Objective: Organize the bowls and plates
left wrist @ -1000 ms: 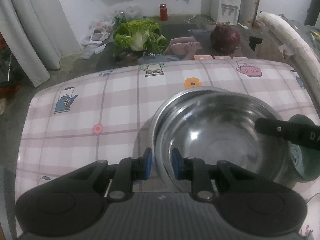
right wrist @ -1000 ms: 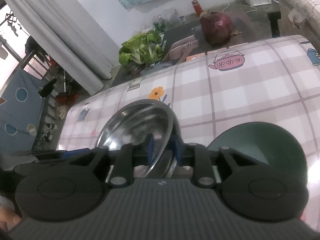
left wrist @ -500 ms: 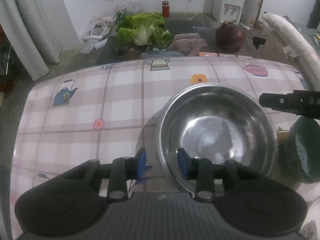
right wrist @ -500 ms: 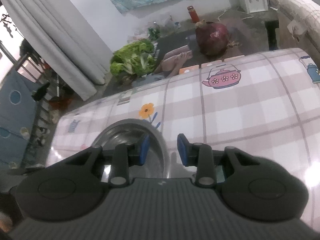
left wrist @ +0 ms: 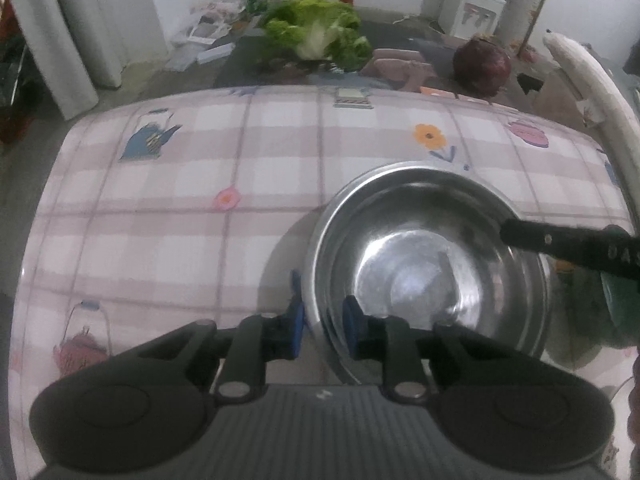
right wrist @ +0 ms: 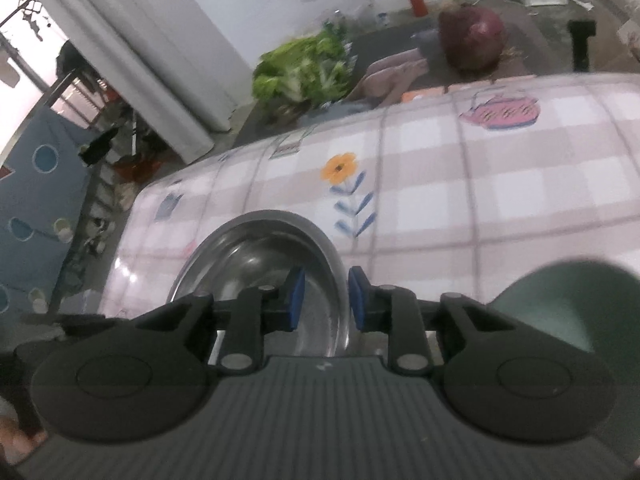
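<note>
Steel fills the middle of both wrist views: a wide metal bowl (left wrist: 428, 264) sits on the table (left wrist: 160, 216), whose pink checked cloth is printed with teapots and flowers. We see what looks like a second rim nested just inside the first along the near left wall, though we cannot say for sure that two bowls are stacked.

We hold the left gripper (left wrist: 320, 326) over the bowl's near left rim, one blue pad outside the wall and one inside. Its jaws have just been closing and now stand narrow, with the rim between them — the pads appear to press the metal. We hold the right gripper (right wrist: 323, 300) across the opposite rim in the same way, one pad inside the bowl (right wrist: 260, 256) and one outside; its jaws have also just been closing to a narrow gap on the wall. In the left view the right gripper's dark finger reaches in over the bowl's right edge.

Just beside the steel bowl, on its right, stands a green bowl (right wrist: 568, 300), partly cut off at the frame edge.

Beyond the table's far edge — on the floor — lie a leafy green cabbage (left wrist: 320, 36) and a dark red cabbage (left wrist: 482, 66), well apart from the bowls.
</note>
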